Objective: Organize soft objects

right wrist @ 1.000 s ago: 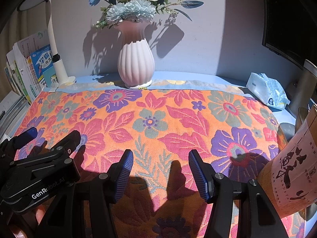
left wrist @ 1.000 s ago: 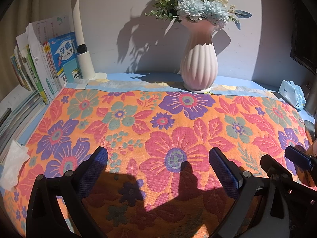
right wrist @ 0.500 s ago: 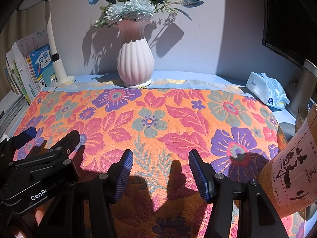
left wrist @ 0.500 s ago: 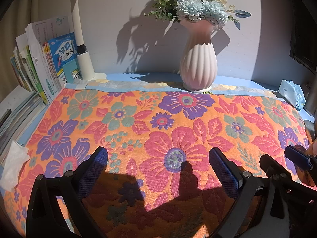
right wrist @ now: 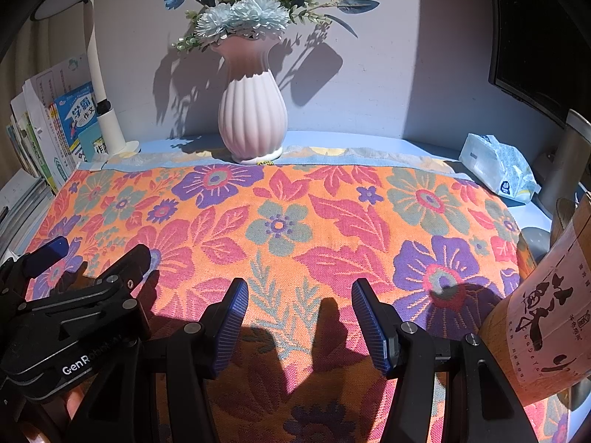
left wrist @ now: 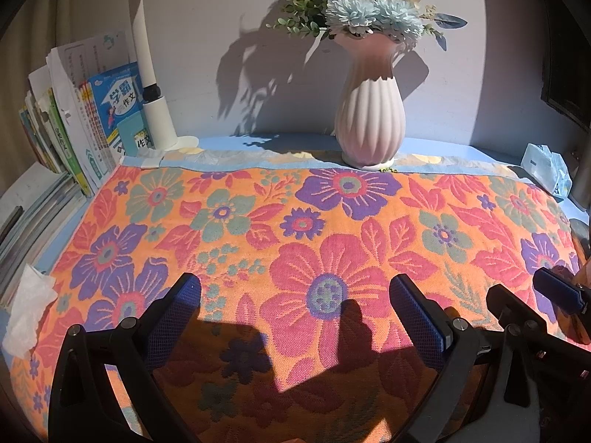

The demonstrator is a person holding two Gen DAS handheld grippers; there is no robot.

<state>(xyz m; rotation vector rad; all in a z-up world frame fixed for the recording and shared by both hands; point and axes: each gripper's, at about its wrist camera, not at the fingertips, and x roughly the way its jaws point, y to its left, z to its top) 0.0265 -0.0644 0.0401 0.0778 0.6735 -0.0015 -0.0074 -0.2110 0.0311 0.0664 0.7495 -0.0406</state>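
A crumpled white tissue (left wrist: pixel 27 308) is lying at the far left edge, beside stacked books (left wrist: pixel 81 129). Next, the left gripper (left wrist: pixel 295 317) is hovering with jaws wide apart and nothing between them. Spreading flat beneath and ahead of both tools is the orange floral woven cloth (left wrist: pixel 332 221), its long axis running left to right across the blue desk, its far hem touching the ribbed pink vase (right wrist: pixel 253 118). The right gripper (right wrist: pixel 299 321) is sitting just beside its partner, jaws half apart and empty. Neither hand looks nearer; the near edge is lying under both, so a paired pinch seems likely
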